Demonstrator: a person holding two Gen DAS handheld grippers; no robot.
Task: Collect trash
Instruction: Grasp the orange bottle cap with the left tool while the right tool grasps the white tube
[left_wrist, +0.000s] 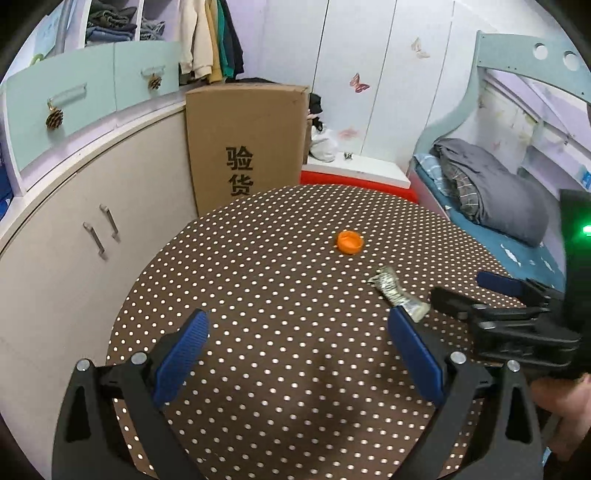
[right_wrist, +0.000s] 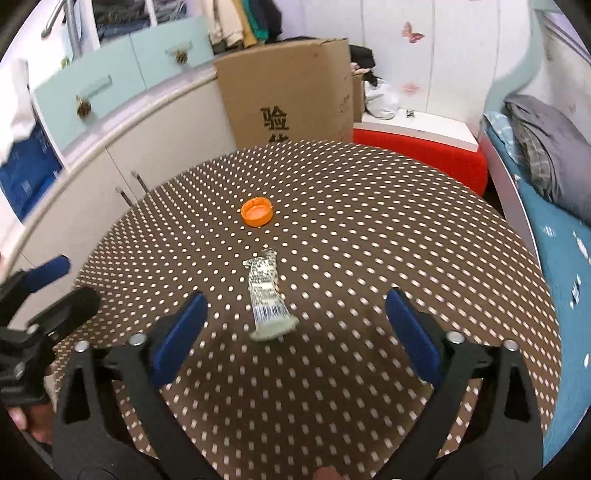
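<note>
An orange bottle cap (left_wrist: 349, 242) lies open side up on the round brown polka-dot table (left_wrist: 258, 280); it also shows in the right wrist view (right_wrist: 257, 211). A crumpled silver wrapper (right_wrist: 269, 295) lies nearer, just ahead of my open, empty right gripper (right_wrist: 295, 306), between its blue fingers and slightly left of centre. In the left wrist view the wrapper (left_wrist: 397, 291) lies by the right fingertip of my open, empty left gripper (left_wrist: 297, 325). The right gripper (left_wrist: 469, 291) enters that view from the right, and the left gripper (right_wrist: 59, 280) shows at the left of the right wrist view.
A tall cardboard box (left_wrist: 247, 144) stands behind the table, beside a curved cabinet (left_wrist: 74, 236) on the left. A red and white bench (left_wrist: 358, 177) is at the back. A bed with a grey blanket (left_wrist: 491, 192) runs along the right.
</note>
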